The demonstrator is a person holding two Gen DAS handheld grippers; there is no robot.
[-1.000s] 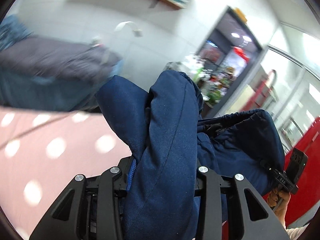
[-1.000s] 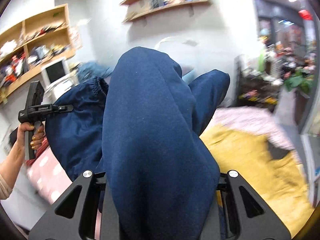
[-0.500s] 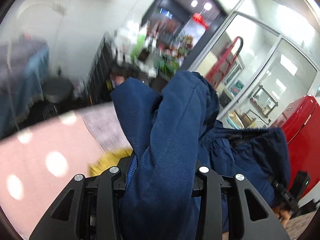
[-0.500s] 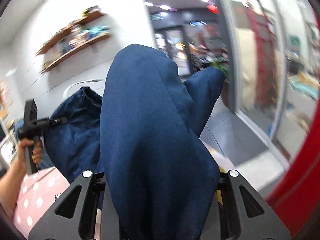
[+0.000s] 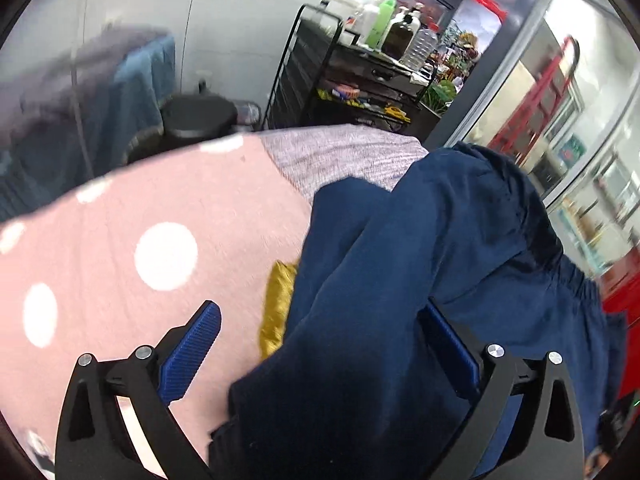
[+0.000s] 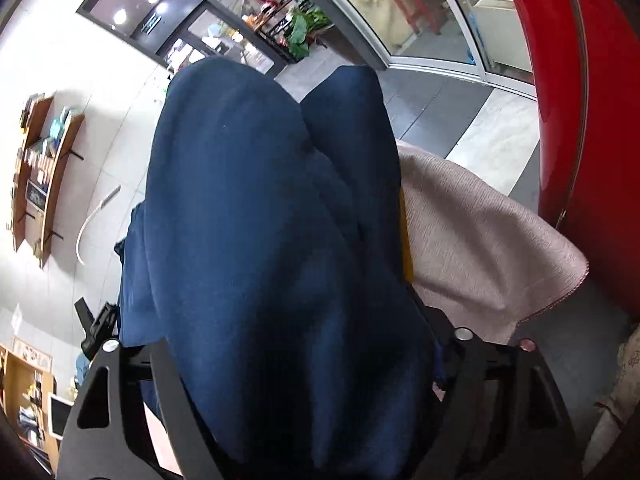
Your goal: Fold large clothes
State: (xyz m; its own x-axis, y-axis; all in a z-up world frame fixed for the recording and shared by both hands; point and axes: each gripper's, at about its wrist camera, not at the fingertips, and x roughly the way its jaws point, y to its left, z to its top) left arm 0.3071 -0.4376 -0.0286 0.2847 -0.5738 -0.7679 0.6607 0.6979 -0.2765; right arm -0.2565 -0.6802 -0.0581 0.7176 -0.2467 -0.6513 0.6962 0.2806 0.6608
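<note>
A large navy blue garment (image 5: 400, 280) with an elastic hem lies bunched over the pink polka-dot cover (image 5: 120, 240) in the left wrist view. My left gripper (image 5: 332, 344) is open, its blue pads (image 5: 192, 352) spread wide, with the cloth lying loose between and over them. In the right wrist view the same navy garment (image 6: 260, 260) drapes over my right gripper (image 6: 296, 360) and hides the fingertips; the jaws stand close together on the cloth.
A yellow cloth (image 5: 276, 308) and a grey-lilac blanket (image 5: 340, 152) lie under the garment. A black trolley (image 5: 340, 80) with bottles stands behind. A red fridge (image 6: 580, 100) is at right, and wooden wall shelves (image 6: 40, 168) at left.
Both grippers swung right and down toward the bed. The left gripper opened and let go of the navy garment, which now rests on the cover. The right gripper still holds it.
</note>
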